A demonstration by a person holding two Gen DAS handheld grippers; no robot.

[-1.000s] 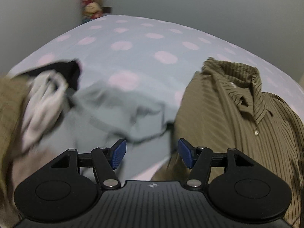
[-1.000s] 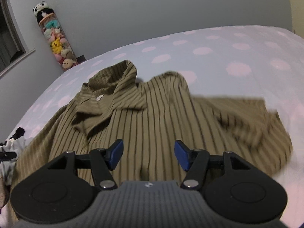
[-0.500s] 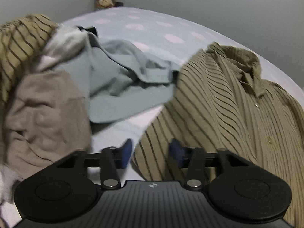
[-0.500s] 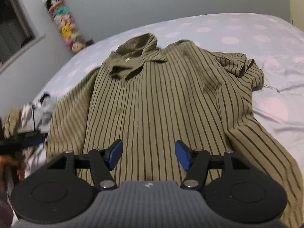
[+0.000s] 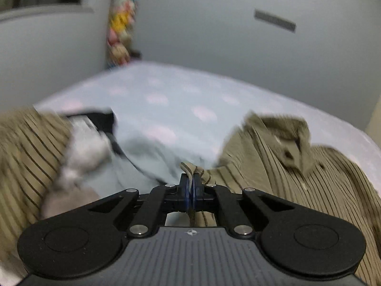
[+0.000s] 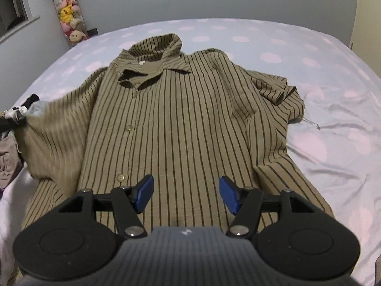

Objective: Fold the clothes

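Note:
An olive shirt with dark stripes (image 6: pixel 185 119) lies face up on the bed, collar toward the far wall. My left gripper (image 5: pixel 190 186) is shut on the edge of the shirt's left sleeve (image 5: pixel 193 168) and holds it lifted; in the right wrist view that sleeve (image 6: pixel 54 128) is pulled out to the left. My right gripper (image 6: pixel 185 193) is open and empty, hovering above the lower front of the shirt. The shirt's other sleeve (image 6: pixel 278 93) lies bunched on the right.
A pile of other clothes lies left of the shirt: a pale blue garment (image 5: pixel 142 147), a white and black one (image 5: pixel 88 140) and another striped one (image 5: pixel 26 147). The bed has a lilac spotted sheet (image 6: pixel 333 76). A tube of plush toys (image 6: pixel 69 12) stands against the wall.
My left gripper has closed on the shirt's left sleeve edge and lifted it out to the left. My right gripper has stayed open and drawn back slightly over the shirt front.

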